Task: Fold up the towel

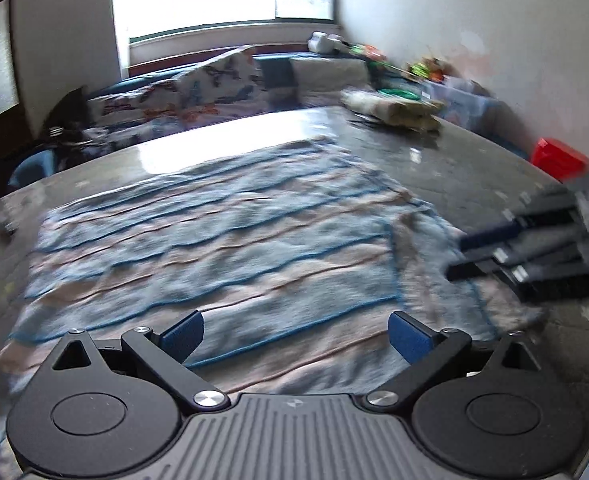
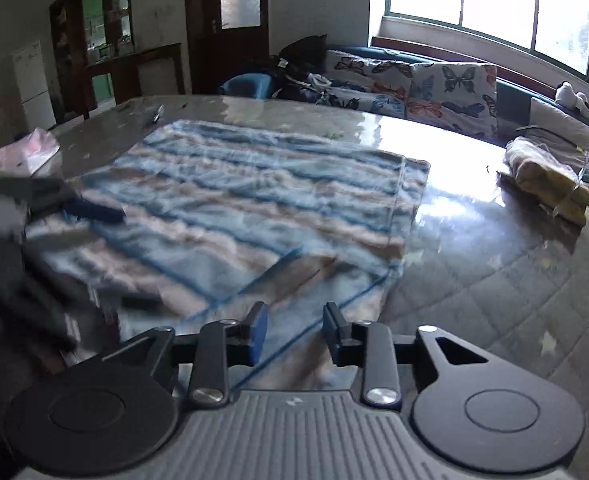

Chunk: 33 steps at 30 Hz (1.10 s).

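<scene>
A blue and beige striped towel [image 1: 214, 232] [image 2: 254, 200] lies on the glossy table [image 1: 454, 152] [image 2: 494, 280], with one layer folded over another. My left gripper [image 1: 296, 336] hangs over the towel's near edge, open wide with nothing between its blue pads. It shows blurred at the left in the right wrist view [image 2: 118, 256]. My right gripper [image 2: 296, 332] is over the towel's near right corner. A narrow gap separates its pads and only the towel below shows through it. The left wrist view shows the right gripper [image 1: 460, 258] reaching in over the towel's right edge.
A plastic-wrapped bundle [image 1: 394, 108] [image 2: 550, 176] lies at the table's far right. A red box [image 1: 558, 156] sits beyond the right edge, and a pink bag [image 2: 26, 152] at the far left corner. A sofa with butterfly cushions [image 2: 434, 88] stands behind the table.
</scene>
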Tool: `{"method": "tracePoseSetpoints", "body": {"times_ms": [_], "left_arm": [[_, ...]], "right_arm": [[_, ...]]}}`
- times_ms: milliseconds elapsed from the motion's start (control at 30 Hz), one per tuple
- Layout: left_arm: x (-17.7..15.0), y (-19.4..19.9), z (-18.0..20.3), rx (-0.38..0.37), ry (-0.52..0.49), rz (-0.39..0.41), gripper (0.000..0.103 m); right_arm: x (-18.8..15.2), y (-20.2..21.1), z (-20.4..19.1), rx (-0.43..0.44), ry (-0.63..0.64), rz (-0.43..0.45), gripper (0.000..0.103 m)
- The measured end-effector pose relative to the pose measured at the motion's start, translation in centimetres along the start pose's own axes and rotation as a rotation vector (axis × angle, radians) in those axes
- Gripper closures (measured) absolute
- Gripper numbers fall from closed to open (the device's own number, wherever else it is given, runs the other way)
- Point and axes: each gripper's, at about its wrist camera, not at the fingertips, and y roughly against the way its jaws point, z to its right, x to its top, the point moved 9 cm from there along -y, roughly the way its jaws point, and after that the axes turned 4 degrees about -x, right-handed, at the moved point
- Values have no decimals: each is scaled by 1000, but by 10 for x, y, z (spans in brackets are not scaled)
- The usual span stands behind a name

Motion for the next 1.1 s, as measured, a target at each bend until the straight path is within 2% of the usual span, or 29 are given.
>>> {"method": "tracePoseSetpoints", "body": {"times_ms": [133,267,633,667,733,800,833,933,967,1000,1067,1100], "left_arm": [[-7,27,-41,93,89,29,3],[-21,57,-91,211,200,55,4],[-99,139,-209,569,483,48,22],[-107,143,-215,590,511,38,27],[-120,146,-227,609,567,21,33],[-128,146,-233,608,601,9,45],[-129,146,-235,605,599,11,45],[-128,143,-235,588,586,19,57],[-127,142,-235,580,581,26,66],[-125,139,-234,569,576,35,80],[-123,137,-235,550,572,62,93],[-120,139,-234,538,576,78,95]], "right_arm": [[-11,-4,-3,-9,-14,-14,71],[-5,0,-6,-6,-6,3,70],[-4,-2,-18,8,19,3,70],[-4,-2,-18,9,20,3,70],[-3,-2,-20,10,22,3,70],[-3,-2,-22,11,28,1,69],[-3,-2,-22,11,30,1,69],[-2,-2,-24,12,35,-2,69],[-2,-2,-24,12,36,-2,69],[-2,-2,-24,11,38,-3,69],[-2,-3,-25,12,41,-5,69],[-2,-3,-25,12,43,-5,69]]}}
